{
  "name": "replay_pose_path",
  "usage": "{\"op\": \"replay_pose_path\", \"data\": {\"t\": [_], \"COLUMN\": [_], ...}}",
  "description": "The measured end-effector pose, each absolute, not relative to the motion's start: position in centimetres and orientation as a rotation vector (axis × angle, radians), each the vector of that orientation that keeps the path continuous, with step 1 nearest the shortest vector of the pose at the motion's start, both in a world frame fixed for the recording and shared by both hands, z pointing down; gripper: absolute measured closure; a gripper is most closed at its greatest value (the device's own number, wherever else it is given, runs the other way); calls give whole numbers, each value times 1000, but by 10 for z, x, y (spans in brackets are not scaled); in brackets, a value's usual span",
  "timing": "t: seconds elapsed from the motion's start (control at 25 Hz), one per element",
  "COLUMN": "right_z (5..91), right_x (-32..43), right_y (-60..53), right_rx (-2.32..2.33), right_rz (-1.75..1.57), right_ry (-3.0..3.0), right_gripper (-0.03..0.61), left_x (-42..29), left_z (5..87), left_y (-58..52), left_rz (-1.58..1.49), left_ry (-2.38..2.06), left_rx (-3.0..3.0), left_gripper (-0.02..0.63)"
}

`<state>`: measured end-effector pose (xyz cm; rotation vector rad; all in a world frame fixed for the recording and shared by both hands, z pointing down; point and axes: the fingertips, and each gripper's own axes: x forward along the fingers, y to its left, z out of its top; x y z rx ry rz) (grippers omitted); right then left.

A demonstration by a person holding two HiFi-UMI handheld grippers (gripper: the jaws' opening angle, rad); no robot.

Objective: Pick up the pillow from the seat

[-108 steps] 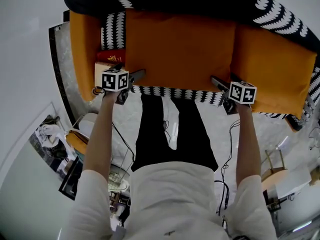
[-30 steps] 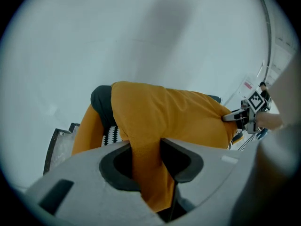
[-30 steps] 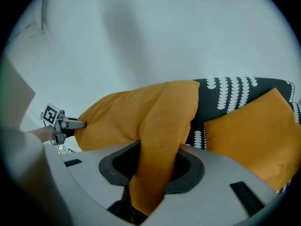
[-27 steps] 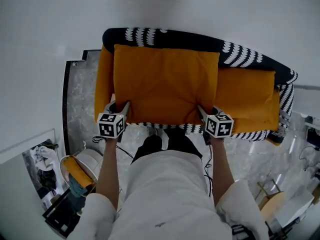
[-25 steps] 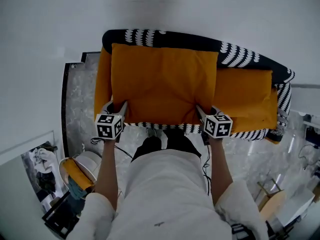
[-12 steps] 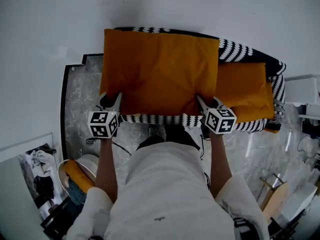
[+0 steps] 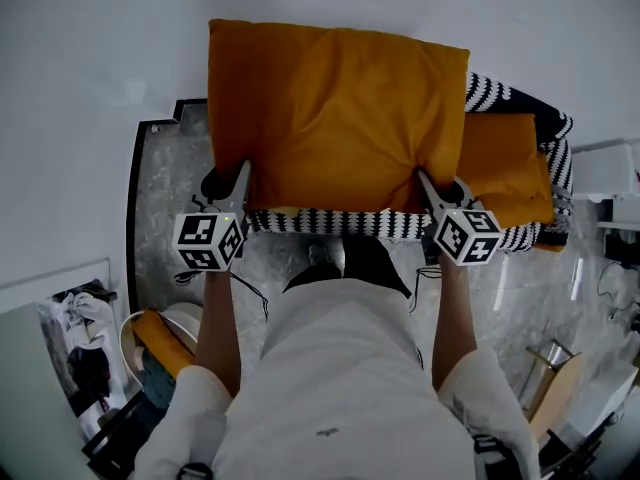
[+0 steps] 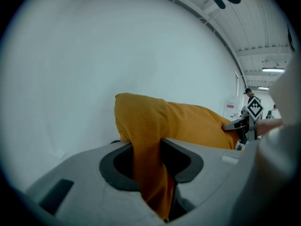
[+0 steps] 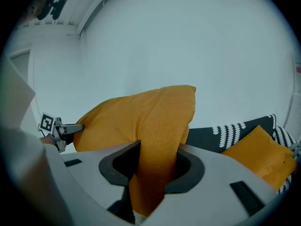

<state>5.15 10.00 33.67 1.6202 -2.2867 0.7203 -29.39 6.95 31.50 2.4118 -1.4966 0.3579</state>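
While both claws pinch its near corners, the pillow (image 7: 335, 118) hangs above the seat (image 7: 340, 224), filling the frame's upper centre. The left claw (image 7: 238, 182) and right claw (image 7: 432, 188) are each nearly closed, clamped on bunched orange fabric. Raising both evenly should keep it level. Its long axis runs left to right, broad face upward.

The left hand-held gripper (image 8: 151, 166) has its jaws clamped on a fold of the orange pillow (image 8: 188, 124). The pillow extends to the right in front of a plain white wall (image 8: 117, 46). The right hand-held gripper (image 8: 230, 125) meets the pillow's far corner.
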Motion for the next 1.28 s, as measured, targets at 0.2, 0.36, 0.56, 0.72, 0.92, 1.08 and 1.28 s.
{"op": "replay_pose_path", "data": {"t": [0.2, 0.36, 0.56, 0.72, 0.92, 1.08, 1.28], "right_z": [309, 290, 275, 265, 258, 258, 255], "right_x": [46, 50, 60, 64, 70, 72, 74], "right_y": [105, 104, 106, 109, 112, 114, 118], "right_rx": [1657, 1661, 1667, 1682, 1705, 1715, 1722], "right_rz": [646, 594, 563, 518, 481, 466, 457], "right_ry": [-2330, -2358, -2396, -2403, -2397, -2384, -2384], "right_gripper": [433, 433, 433, 433, 442, 451, 451], "left_x": [-298, -294, -285, -281, -275, -271, -270], "left_z": [287, 270, 252, 243, 234, 230, 228], "left_y": [72, 72, 76, 80, 82, 84, 87], "left_rz": [293, 251, 217, 202, 187, 181, 170], "left_ry": [-1525, -1540, -1573, -1588, -1594, -1595, -1595], "left_rx": [2457, 2469, 2492, 2500, 2514, 2529, 2533], "left_gripper": [474, 474, 474, 474, 476, 476, 476]}}
